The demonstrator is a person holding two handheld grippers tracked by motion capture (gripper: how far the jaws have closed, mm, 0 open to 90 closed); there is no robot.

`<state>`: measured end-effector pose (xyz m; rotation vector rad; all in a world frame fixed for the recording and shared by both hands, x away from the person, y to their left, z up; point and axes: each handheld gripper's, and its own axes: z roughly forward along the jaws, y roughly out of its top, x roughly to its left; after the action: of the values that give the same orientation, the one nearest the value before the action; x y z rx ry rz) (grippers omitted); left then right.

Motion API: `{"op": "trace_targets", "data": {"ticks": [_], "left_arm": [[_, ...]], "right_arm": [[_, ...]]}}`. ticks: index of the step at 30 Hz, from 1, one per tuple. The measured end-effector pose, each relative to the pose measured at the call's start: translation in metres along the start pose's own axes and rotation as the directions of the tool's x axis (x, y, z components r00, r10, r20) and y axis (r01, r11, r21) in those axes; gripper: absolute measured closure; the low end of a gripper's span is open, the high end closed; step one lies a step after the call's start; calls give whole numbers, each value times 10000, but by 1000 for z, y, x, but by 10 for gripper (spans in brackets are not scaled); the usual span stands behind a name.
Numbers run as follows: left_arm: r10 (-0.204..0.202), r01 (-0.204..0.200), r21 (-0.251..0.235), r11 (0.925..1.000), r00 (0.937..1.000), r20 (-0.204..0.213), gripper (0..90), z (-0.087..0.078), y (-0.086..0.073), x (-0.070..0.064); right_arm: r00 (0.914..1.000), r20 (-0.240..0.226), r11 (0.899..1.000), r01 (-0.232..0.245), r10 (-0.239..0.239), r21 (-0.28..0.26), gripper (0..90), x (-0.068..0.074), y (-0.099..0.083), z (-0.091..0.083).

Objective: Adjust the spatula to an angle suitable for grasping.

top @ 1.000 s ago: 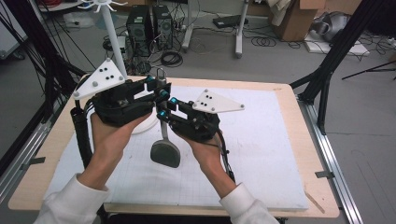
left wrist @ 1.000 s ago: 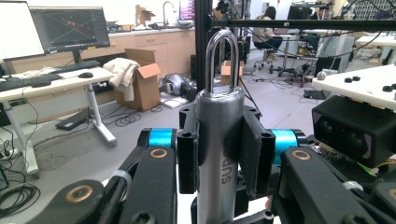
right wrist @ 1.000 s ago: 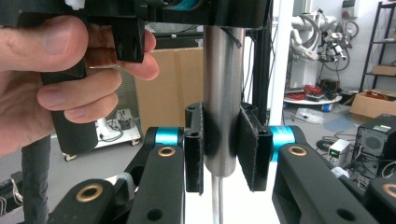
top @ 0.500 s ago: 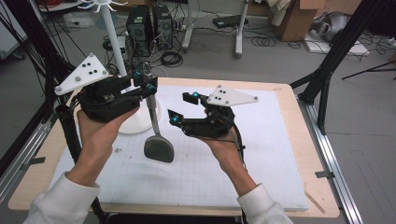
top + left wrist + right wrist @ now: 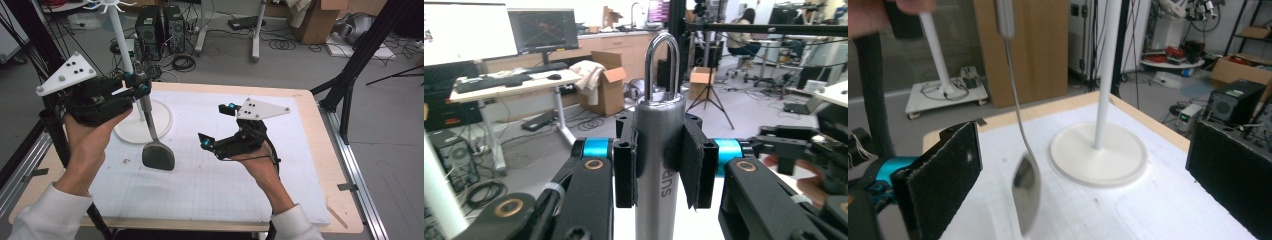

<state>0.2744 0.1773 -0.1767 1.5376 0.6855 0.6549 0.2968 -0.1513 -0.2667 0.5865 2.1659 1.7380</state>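
The right gripper point(image 5: 218, 126), jaws spread wide and empty, hovers right of the white stand point(image 5: 143, 121). The left gripper point(image 5: 134, 85) clamps the handle of a metal spatula point(image 5: 158, 155), its blade hanging just in front of the stand's base.

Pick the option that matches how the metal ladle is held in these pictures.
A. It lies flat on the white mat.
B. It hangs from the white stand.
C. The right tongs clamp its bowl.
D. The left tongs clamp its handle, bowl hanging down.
D: the left tongs are shut on the handle of the ladle, whose bowl hangs above the mat, while the right tongs stand open and apart from it.
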Motion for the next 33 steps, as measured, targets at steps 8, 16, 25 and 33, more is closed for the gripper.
{"op": "trace_targets", "data": {"ticks": [8, 16, 25, 33], "left_arm": [[-134, 132, -79, 9999, 9994, -320, 708, -9, -1, 15], [-15, 18, 49, 10000, 9985, -548, 708, -17, -2, 24], [-41, 49, 97, 9999, 9972, -749, 708, -26, -2, 35], [125, -109, 179, 9998, 9958, -902, 708, -32, -1, 44]], "right_arm": [[9990, 427, 9999, -97, 99, -52, 4, -14, -15, -18], [9988, 485, 10000, -20, 23, -66, 4, -24, -24, -34], [9969, 781, 10000, 70, -69, -13, 4, -34, -40, -63], [9925, 1206, 9996, -177, 201, -208, 4, -41, -65, -86]]}}
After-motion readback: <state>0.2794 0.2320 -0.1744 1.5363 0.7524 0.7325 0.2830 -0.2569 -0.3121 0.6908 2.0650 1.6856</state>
